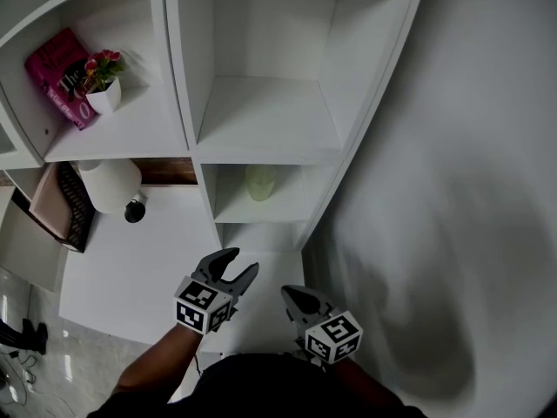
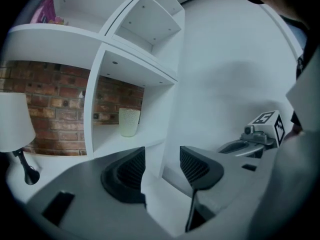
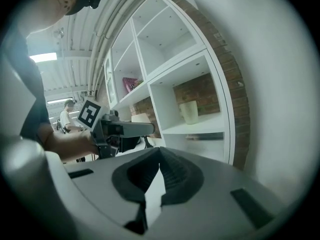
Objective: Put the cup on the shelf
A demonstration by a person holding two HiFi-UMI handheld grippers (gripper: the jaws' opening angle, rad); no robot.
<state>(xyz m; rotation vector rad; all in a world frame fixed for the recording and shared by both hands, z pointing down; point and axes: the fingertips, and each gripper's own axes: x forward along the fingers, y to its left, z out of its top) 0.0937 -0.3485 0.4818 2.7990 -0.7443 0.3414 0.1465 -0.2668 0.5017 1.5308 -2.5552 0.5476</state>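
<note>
A pale green cup (image 1: pixel 260 182) stands upright on the lower board of the white shelf unit (image 1: pixel 287 205), in the compartment beside the wall. The left gripper view shows the cup (image 2: pixel 129 121) ahead and to the left, and the right gripper view shows it (image 3: pixel 189 112) ahead and to the right. My left gripper (image 1: pixel 241 261) hovers in front of the shelf and well short of the cup. Its jaws (image 2: pixel 162 159) stand apart with nothing between them. My right gripper (image 1: pixel 291 296) is beside it, jaws closed tip to tip (image 3: pixel 159 156) and empty.
A white lamp (image 1: pixel 109 184) stands on the white table (image 1: pixel 130 268) to the left. An upper compartment holds a pink book (image 1: pixel 59 77) and a potted flower (image 1: pixel 104 87). A grey wall (image 1: pixel 452 190) bounds the right side. Brick (image 2: pixel 55 109) backs the shelves.
</note>
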